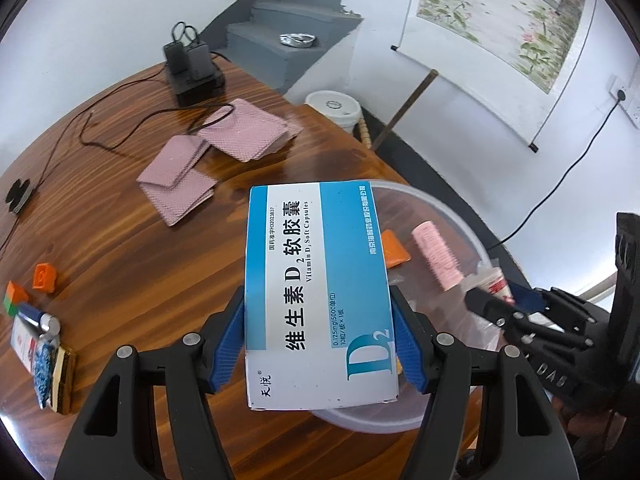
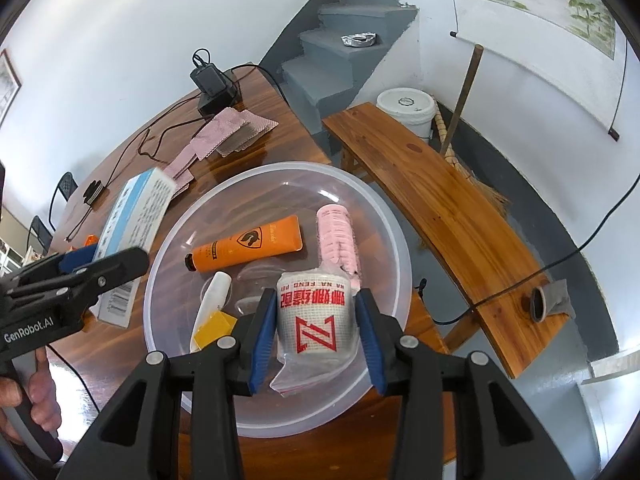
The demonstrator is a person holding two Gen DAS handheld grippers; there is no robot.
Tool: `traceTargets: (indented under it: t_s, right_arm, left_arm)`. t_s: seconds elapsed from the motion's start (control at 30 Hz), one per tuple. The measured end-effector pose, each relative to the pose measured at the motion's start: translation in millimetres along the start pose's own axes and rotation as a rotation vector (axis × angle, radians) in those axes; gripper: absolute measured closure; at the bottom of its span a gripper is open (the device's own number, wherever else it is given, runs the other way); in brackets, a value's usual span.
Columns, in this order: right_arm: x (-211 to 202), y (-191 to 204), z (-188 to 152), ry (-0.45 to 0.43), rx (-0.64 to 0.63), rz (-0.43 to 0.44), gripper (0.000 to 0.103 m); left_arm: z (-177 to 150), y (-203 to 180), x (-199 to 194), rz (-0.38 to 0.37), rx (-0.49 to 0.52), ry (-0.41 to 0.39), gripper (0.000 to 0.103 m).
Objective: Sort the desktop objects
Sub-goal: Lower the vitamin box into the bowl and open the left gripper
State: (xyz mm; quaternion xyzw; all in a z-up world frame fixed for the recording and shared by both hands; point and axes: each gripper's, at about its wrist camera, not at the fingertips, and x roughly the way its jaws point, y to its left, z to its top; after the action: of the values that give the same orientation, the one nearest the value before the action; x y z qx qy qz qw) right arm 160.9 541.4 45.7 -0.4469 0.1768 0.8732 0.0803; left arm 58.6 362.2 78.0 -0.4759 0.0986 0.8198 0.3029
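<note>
1. Blue-and-white box [image 1: 320,292] is pinched between the left tongs [image 1: 320,340], held above the near rim of the bowl [image 1: 440,208].
2. Right tongs [image 2: 316,336] pinch a white roll [image 2: 316,316] in a plastic bag, over the bowl.
3. Inside the bowl lie an orange tube [image 2: 244,248], a pink roller [image 2: 338,236] and a white tube [image 2: 212,300].
4. Pink cards [image 1: 208,156] lie on the worktop [image 1: 120,248].

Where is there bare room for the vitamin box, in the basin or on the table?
The basin is crowded: orange tube, pink roll, white tube. Its far side, beyond the orange tube, is bare. On the table, bare wood lies between the pink cards and orange block.
</note>
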Motion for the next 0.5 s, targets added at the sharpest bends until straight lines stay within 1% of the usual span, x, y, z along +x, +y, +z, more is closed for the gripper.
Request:
traceTargets:
  t_s: [0.03,0.07,0.13,0.2,0.37,0.5]
  right_arm:
    - [0.1,-0.1,0.5,-0.002,0.0,-0.004,0.05]
    - [0.0,-0.7,0.9,-0.004,0.003,-0.004,0.047]
    - [-0.2,-2.2,2.2,-0.011,0.01,-0.009,0.04]
    - [-0.4,-2.8,3.0,-0.015,0.012,-0.012,0.038]
    - [1.6,-2.1,3.9,-0.014,0.016,-0.011,0.038]
    - [2.1,3.4,4.5,-0.018,0.008,-0.008,0.038]
  left_arm:
    - [2.1,-1.8,1.6,-0.013,0.002,0.004,0.033]
    - [4.1,-3.4,3.0,-0.021,0.004,0.005,0.033]
    - [7.0,-6.3,4.0,-0.02,0.005,0.003,0.027]
    - [8.1,-6.3,3.6,-0.017,0.004,-0.002,0.026]
    - [6.6,2.6,4.0,-0.017,-0.027,0.004,0.026]
    - [4.2,10.7,1.2,-0.002,-0.042,-0.001,0.026]
